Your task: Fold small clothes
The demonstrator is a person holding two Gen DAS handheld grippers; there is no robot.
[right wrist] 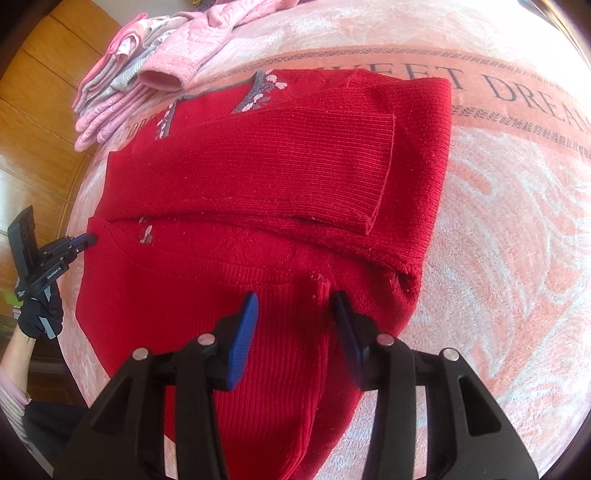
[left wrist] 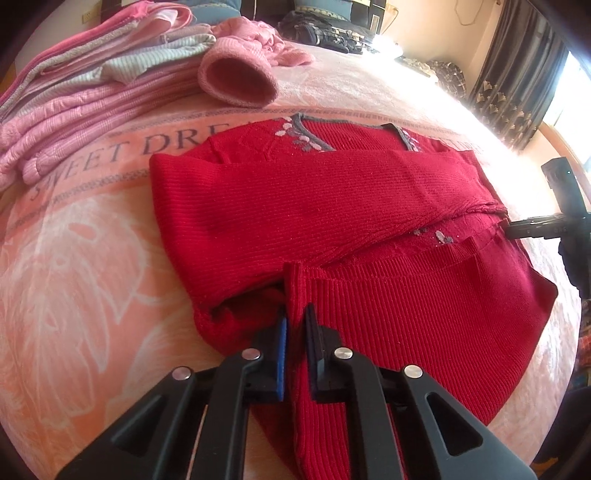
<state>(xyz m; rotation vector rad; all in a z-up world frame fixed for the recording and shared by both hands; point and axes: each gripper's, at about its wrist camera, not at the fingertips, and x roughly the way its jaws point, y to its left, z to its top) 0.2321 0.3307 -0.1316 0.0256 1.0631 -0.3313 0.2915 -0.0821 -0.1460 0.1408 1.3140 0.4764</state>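
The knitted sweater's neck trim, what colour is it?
Grey, on the red knitted sweater, with pale pink flowers; clearest in the right wrist view.

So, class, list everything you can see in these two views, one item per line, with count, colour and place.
red sweater: one, red with grey neckline trim and pink flowers, flat on the blanket, sleeve folded across
folded clothes stack: one, pink and pale grey, beyond the sweater
blanket: one, peach-pink with dark lettering, under everything
dark clothes: one heap, far end
curtain: one, dark and patterned, by the window
wooden panelling: brown, beside the bed
glove: one, black, on the left hand
left hand-held gripper: black, blue pads, pinching the sweater hem
right hand-held gripper: black, blue pads, open over the hem
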